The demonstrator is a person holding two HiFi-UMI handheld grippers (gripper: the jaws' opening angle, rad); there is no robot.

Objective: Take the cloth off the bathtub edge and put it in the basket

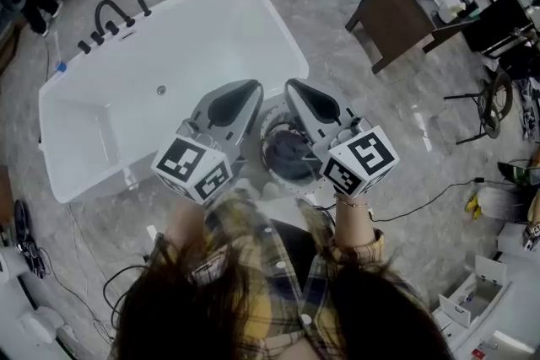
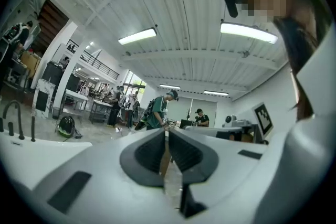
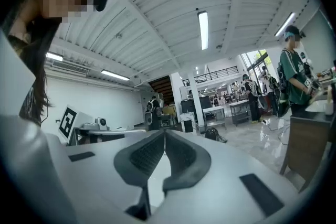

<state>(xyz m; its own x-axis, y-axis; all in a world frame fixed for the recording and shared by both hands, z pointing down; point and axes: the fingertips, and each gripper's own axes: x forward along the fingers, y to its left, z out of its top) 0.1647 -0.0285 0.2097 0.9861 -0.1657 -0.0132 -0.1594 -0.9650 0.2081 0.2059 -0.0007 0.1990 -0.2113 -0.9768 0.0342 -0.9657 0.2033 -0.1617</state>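
- L gripper [image 1: 249, 88] & R gripper [image 1: 295, 88], centre frame: jaws together, nothing btwn them.
- Dark cloth [image 1: 287, 152] looks to lie in basket [image 1: 272, 115], centre, btwn grippers; bathtub [image 1: 194, 46] upper left, edge bare.
- Prob. drop-off step done; next needs no grab, just keep clear.

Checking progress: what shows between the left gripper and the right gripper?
Head view: a round white basket on the floor, dark cloth inside.

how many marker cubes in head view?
2. One marker cube at the back of the left claw, the other at the back of the right claw, either side of the basket. None looks hidden.
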